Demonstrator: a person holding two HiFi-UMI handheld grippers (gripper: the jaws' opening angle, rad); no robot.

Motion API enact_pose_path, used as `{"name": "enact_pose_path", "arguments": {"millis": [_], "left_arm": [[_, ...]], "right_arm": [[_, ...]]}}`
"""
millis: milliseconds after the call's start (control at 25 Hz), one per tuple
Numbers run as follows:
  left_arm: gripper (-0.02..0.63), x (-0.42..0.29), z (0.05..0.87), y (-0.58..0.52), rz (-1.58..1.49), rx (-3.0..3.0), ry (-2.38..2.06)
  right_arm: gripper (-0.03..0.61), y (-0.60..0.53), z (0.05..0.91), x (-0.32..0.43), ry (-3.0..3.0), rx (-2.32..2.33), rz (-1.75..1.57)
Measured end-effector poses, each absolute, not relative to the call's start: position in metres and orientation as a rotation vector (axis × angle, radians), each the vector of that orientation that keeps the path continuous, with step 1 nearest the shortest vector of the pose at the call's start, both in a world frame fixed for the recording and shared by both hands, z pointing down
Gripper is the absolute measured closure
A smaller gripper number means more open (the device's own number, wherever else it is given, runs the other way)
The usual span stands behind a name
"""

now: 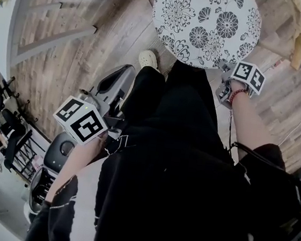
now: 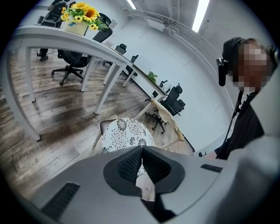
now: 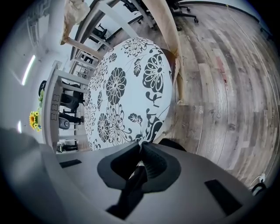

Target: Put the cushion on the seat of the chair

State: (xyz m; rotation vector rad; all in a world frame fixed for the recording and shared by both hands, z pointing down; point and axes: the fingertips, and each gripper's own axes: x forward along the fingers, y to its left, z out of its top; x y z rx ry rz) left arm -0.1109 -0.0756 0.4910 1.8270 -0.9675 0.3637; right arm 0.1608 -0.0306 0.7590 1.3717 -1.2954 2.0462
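The round white cushion (image 1: 205, 21) with black flowers lies flat on the chair, whose dark seat edge (image 2: 103, 125) shows beneath it in the left gripper view. My right gripper (image 1: 224, 77) is at the cushion's near right rim, shut on that rim. In the right gripper view the cushion (image 3: 127, 87) fills the middle and its edge runs into the closed tips of the right gripper (image 3: 141, 143). My left gripper (image 1: 128, 72) hangs low at the left beside the dark trousers, well away from the cushion (image 2: 127, 135). The left gripper (image 2: 141, 148) is shut with nothing in it.
A pale shoe (image 1: 148, 58) stands on the wood floor just before the chair. A light wooden frame (image 1: 297, 37) stands right of the chair. A long white desk (image 2: 65, 37) with sunflowers (image 2: 81, 12) and black office chairs (image 2: 70, 61) lie beyond.
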Motion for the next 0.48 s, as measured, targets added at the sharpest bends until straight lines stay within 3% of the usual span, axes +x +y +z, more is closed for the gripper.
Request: {"name": "enact_pose_path", "arguments": {"millis": [480], "left_arm": [[0.597,-0.1066,0.4955,-0.0785,0.347,1.836,-0.923]], "right_arm": [[0.543,-0.0282,0.7609,0.1630,-1.245,1.480,2.012]]}}
